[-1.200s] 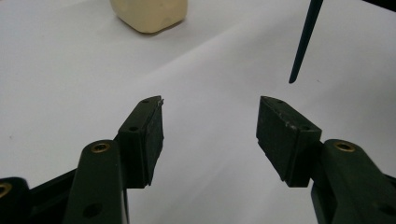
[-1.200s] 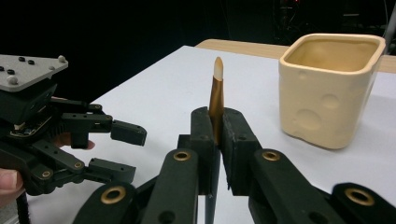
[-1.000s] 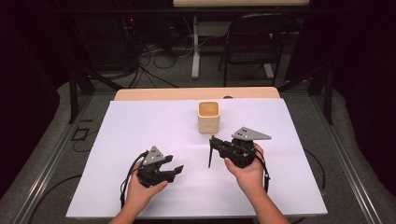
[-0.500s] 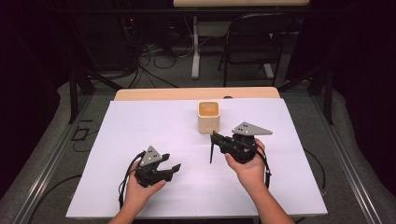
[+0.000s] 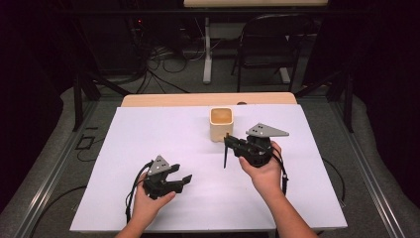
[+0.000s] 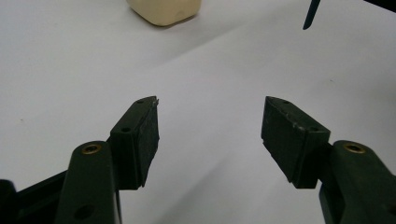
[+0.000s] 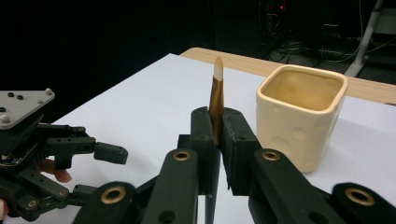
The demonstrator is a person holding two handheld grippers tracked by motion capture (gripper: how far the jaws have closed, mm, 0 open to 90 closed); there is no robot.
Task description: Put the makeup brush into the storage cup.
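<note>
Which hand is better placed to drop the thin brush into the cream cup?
Right. The right tongs already clamp the thin gold-and-black brush upright beside the square cream ceramic cup. The left tongs are open, empty, farther away.

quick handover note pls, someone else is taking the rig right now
Right gripper: jaws shut on a thin brush with a gold ferrule and pale tip, held upright, its dark handle hanging below over the white table sheet.
Left gripper: jaws have just been opening, nothing between them, resting low near the front of the sheet.
Cream square ceramic cup: upright mid-table, beside the right gripper; looks empty.
Done: brush picked up.
Left: probably set the brush into the cup.
</note>
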